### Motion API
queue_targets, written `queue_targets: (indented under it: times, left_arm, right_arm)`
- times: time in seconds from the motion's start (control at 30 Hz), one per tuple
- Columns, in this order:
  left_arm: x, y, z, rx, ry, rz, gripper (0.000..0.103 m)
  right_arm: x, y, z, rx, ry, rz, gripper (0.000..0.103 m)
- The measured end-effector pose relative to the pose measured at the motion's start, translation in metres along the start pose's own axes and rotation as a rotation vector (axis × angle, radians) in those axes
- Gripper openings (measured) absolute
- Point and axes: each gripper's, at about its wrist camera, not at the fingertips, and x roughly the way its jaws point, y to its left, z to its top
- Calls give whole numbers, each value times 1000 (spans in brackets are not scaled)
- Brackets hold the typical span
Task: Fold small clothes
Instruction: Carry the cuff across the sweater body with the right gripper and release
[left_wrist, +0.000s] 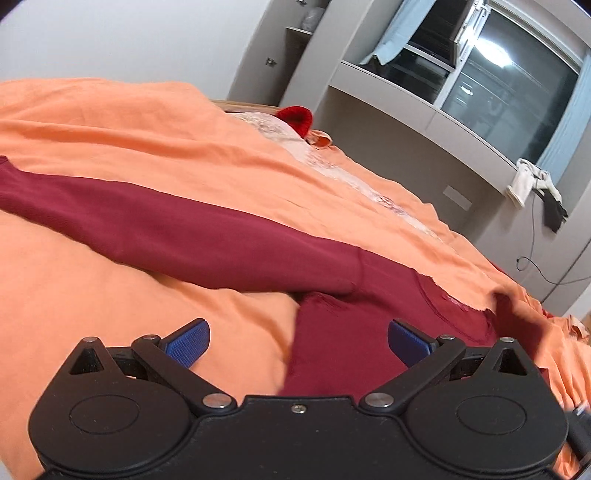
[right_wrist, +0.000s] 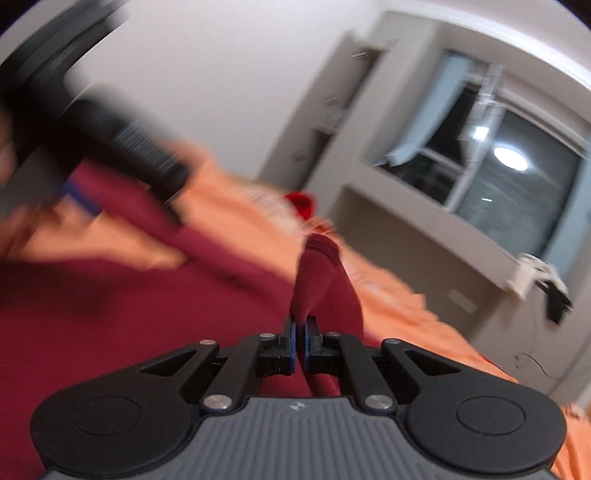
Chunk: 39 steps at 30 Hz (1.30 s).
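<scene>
Orange bedsheet under maroon garment; left gripper fingers spread above it; right gripper pinching its sleeve.

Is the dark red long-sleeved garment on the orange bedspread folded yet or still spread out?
Partly spread: the dark red garment has one sleeve lying stretched across the orange bedspread, while the right gripper pinches the other.

Maroon long-sleeved knit top: spread on the orange bedsheet, ahead of the left gripper's fingers, one sleeve running off left.
Other sleeve: between the right gripper's fingers, rising ahead of them.
Red knit item: far beyond the fingers, seemingly at the sheet's edge.
</scene>
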Motion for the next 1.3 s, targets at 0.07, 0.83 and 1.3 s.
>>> queue_targets:
  times: [0.07,0.83,1.3]
  left_arm:
    - [1,2,1,2,0,2,102]
    - [22,-35,-22,54,78,-124,102]
    - [20,-20,-10,31,74,-100,102]
  right_arm:
    - [-2,14,-5,-59,15,23,5]
    - [-29,-11,-20,41,-8,233,73]
    - [-22,7,0,32,-4,374,3]
